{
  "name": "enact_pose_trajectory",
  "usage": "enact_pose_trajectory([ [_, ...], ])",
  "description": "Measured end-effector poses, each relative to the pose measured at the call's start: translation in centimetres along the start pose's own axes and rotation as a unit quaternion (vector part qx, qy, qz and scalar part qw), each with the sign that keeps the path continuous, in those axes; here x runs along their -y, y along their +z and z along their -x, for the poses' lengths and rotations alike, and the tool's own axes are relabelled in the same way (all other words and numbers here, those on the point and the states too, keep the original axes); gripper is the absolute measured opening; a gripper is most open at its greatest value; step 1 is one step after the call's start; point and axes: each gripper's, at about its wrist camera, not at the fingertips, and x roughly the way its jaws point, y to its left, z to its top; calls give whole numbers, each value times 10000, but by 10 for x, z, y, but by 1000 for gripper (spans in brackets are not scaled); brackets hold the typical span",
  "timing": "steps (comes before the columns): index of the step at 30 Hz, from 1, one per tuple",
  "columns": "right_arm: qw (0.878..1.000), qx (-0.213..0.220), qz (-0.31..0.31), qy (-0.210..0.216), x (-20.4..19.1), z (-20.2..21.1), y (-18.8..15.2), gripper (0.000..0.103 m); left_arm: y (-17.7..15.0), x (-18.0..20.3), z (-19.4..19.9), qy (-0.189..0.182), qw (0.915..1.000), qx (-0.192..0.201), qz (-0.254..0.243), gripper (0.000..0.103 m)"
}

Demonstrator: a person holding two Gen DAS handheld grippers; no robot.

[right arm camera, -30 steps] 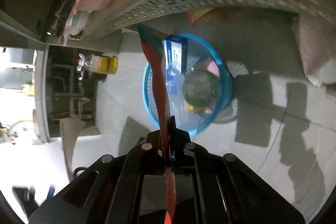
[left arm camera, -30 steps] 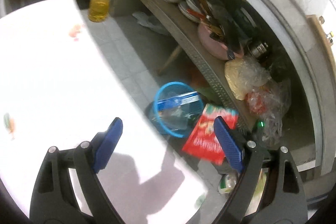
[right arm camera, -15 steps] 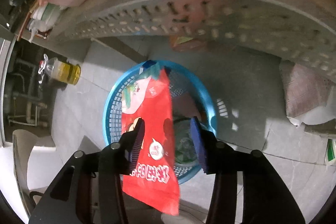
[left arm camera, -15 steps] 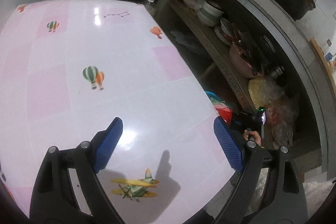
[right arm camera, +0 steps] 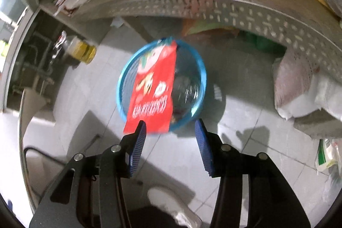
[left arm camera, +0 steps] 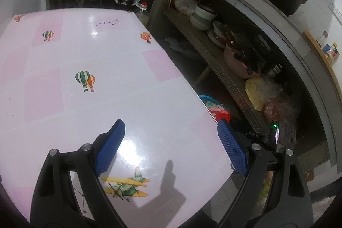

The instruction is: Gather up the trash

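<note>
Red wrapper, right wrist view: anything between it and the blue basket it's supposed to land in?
Nothing visible. The red wrapper lies across the blue basket, lower edge overhanging the near rim. The right gripper is open; its jaws have just been opening and nothing is between them. A clear container sits inside without blocking it.

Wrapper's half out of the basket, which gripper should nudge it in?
Right. The right gripper hangs open directly above the blue basket, by the red wrapper draped over its rim. The left gripper is over the pink table.
</note>
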Motion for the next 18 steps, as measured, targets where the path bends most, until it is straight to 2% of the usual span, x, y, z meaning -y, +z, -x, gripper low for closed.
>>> enact_pose_trajectory([
  [3, 9991, -40, 411, -22, -15, 20, -23, 47, -8, 11, 6, 74, 9998, 192, -85, 88],
  [5, 9967, 48, 807, -54, -32, 41, -36, 51, -16, 19, 11, 134, 9992, 355, -133, 90],
  [7, 9919, 248, 1246, -35, -51, 66, -47, 62, -23, 27, 15, 225, 9983, 504, -174, 91],
  [9, 9847, 465, 1678, -24, -68, 91, -58, 68, -31, 33, 20, 304, 9973, 657, -143, 93],
  [12, 9700, 751, 2310, 69, -97, 128, -77, 80, -41, 38, 26, 479, 9954, 834, 30, 94],
  [14, 9561, 1005, 2750, 110, -116, 153, -94, 86, -48, 41, 30, 654, 9935, 921, 107, 94],
  [18, 9310, 1352, 3387, 154, -147, 187, -126, 96, -59, 50, 37, 1283, 9868, 982, 93, 94],
])
